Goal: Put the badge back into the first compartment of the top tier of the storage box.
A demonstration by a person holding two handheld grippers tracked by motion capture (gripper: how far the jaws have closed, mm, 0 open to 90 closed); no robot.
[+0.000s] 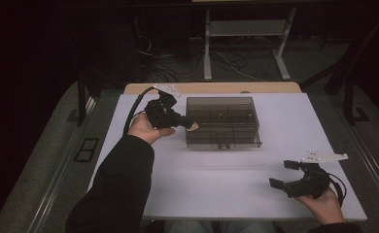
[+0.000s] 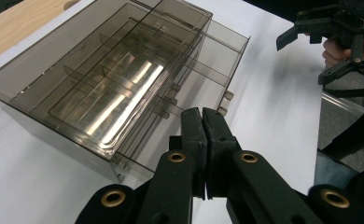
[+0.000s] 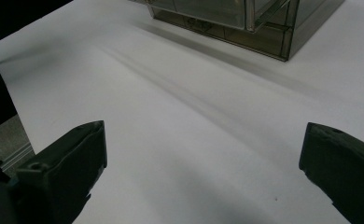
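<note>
A smoky see-through plastic drawer box [image 1: 221, 121] stands at the back middle of the white tabletop [image 1: 216, 184]. One divided drawer [image 2: 208, 60] sticks partly out of its front. My left gripper [image 1: 190, 125] hovers at the box's left front corner with its jaws pressed together [image 2: 202, 112]. In the high view a small tan speck sits at its tips, and I cannot tell what it is. My right gripper [image 1: 282, 174] rests low near the front right of the table, open and holding nothing [image 3: 203, 128], pointing toward the box [image 3: 245, 18]. The left gripper view also catches that right gripper [image 2: 306, 56].
A wooden strip [image 1: 212, 88] runs along the table's far edge. Behind it stand a metal table frame [image 1: 246, 43] and floor cables. A dark sleeve [image 1: 119, 189] reaches in from the bottom left. Bare white surface lies between the box and the front edge.
</note>
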